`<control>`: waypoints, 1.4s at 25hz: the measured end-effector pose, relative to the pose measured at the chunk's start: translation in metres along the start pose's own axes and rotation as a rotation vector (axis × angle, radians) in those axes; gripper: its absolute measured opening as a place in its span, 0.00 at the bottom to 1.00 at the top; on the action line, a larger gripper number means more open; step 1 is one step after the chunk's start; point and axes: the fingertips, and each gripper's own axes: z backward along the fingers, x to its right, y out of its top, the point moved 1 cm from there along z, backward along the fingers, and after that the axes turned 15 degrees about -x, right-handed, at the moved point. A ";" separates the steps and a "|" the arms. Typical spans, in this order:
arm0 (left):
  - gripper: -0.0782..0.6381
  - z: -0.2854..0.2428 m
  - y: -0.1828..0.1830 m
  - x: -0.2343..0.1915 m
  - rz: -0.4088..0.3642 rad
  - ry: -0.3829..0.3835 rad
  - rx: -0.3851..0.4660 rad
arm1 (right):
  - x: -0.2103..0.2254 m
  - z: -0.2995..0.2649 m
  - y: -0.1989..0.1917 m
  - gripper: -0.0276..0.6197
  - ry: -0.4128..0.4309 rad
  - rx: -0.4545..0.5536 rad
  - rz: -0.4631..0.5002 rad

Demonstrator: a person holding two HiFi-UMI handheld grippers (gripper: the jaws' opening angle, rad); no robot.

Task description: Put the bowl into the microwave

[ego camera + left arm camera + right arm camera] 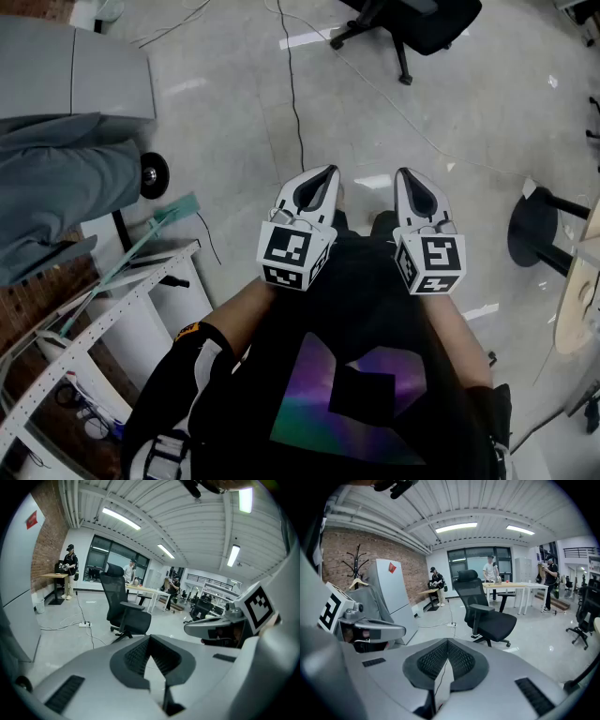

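"While that person is holding the 2 tools out in front of the black shirt (375, 309), what are the jaws doing?"

"Both are sitting closed. The left gripper (327, 172) is pressing its 2 ribbed pads together at the tips, and nothing is lying between them. The right gripper (405, 174) is doing the same: pads meeting, nothing caught in them."

"How are they lying against each other?"

"They are pointing forward side by side, near each other but not touching, with the marker cubes facing up toward the head camera. Each one is showing at the edge of the other's view."

"And the bowl? The microwave?"

"I cannot tell where either is; none of the 3 views is showing them. Both grippers are looking out over a grey polished floor (234, 122) toward a black office chair (485, 613). A thin cable (292, 84) is running across the floor ahead of the jaws. A white perforated rack (122, 309) is standing at the person's left, beside a grey cabinet (75, 66). Further back, a few people are standing at desks by the windows (112, 559), and a brick wall (342, 555) is running along that left side."
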 end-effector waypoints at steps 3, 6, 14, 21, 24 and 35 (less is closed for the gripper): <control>0.17 -0.011 0.009 0.011 -0.008 0.000 0.007 | 0.017 0.001 0.004 0.07 -0.012 0.015 -0.001; 0.17 -0.022 0.016 0.024 -0.035 -0.008 0.007 | 0.032 0.004 0.005 0.07 -0.031 0.026 -0.018; 0.17 -0.045 0.045 0.065 -0.099 -0.072 0.008 | 0.075 0.024 -0.001 0.07 -0.111 0.041 -0.082; 0.17 -0.074 0.063 0.115 -0.168 -0.126 -0.019 | 0.131 0.054 -0.015 0.07 -0.179 0.065 -0.164; 0.17 -0.090 0.071 0.146 -0.217 -0.162 -0.029 | 0.158 0.070 -0.025 0.07 -0.215 0.083 -0.205; 0.17 -0.149 0.090 0.259 -0.313 -0.213 -0.052 | 0.261 0.126 -0.068 0.07 -0.267 0.138 -0.298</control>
